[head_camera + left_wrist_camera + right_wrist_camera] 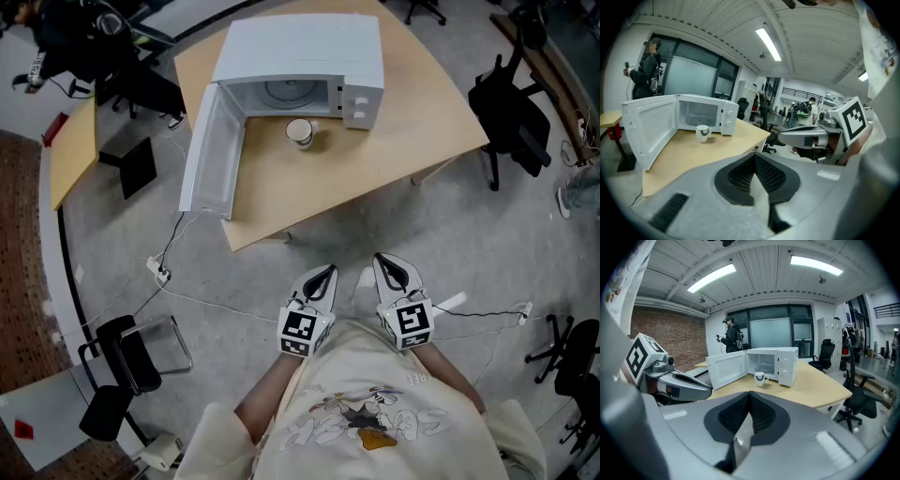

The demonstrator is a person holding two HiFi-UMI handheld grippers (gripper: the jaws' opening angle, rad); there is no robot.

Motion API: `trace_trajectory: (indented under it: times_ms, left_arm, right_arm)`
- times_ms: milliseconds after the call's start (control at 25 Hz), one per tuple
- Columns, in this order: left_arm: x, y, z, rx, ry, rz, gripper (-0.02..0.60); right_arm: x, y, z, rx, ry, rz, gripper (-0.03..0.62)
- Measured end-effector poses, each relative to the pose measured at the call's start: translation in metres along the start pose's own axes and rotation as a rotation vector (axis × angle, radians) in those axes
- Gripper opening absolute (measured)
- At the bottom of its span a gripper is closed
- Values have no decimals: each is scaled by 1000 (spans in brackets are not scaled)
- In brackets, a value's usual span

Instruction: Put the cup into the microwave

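A white cup point(300, 133) with a dark mark stands on the wooden table point(403, 141), just in front of the white microwave point(309, 47). The microwave's door point(211, 155) is swung wide open to the left and the cavity shows a glass turntable. Both grippers hang near the person's body, well short of the table edge. My left gripper point(323, 275) is shut and holds nothing. My right gripper point(392, 267) beside it is also shut and holds nothing. The cup point(702, 133) shows small and far off in the left gripper view, and the cup point(760, 378) likewise in the right gripper view.
Black office chairs point(511, 117) stand right of the table, another chair point(127, 361) at lower left. Cables and a power strip point(157, 272) lie on the concrete floor between me and the table. A person point(731, 336) stands behind the microwave. A second wooden table point(75, 150) sits left.
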State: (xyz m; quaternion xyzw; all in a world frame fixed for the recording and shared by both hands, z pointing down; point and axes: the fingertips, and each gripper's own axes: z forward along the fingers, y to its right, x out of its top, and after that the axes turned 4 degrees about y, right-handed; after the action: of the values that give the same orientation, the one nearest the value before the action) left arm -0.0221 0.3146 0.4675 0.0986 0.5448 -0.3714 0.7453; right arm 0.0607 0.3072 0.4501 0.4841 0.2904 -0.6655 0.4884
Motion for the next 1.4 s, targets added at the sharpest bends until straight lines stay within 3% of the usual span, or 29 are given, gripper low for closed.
trace_trajectory:
  times_ms: [280,560,760,1080,1400]
  left_arm:
    - [1,-3,-5,-30,1,29,5]
    - [10,-12,-11,-4,26,15,5]
    - [18,-19,-4,61,45,-8,5]
    - [32,-27,11,212,97,-18,5]
    - [52,-72,34,246,90,-82,5]
  right_arm:
    - [-3,-3,-6,-55,-1,-8,5]
    - [3,-8,1,-31,21,-6,5]
    - [11,2,4,33,60,43,6]
    - [8,27,16,130,51,11,6]
    - [20,47,74,159,6,21,6]
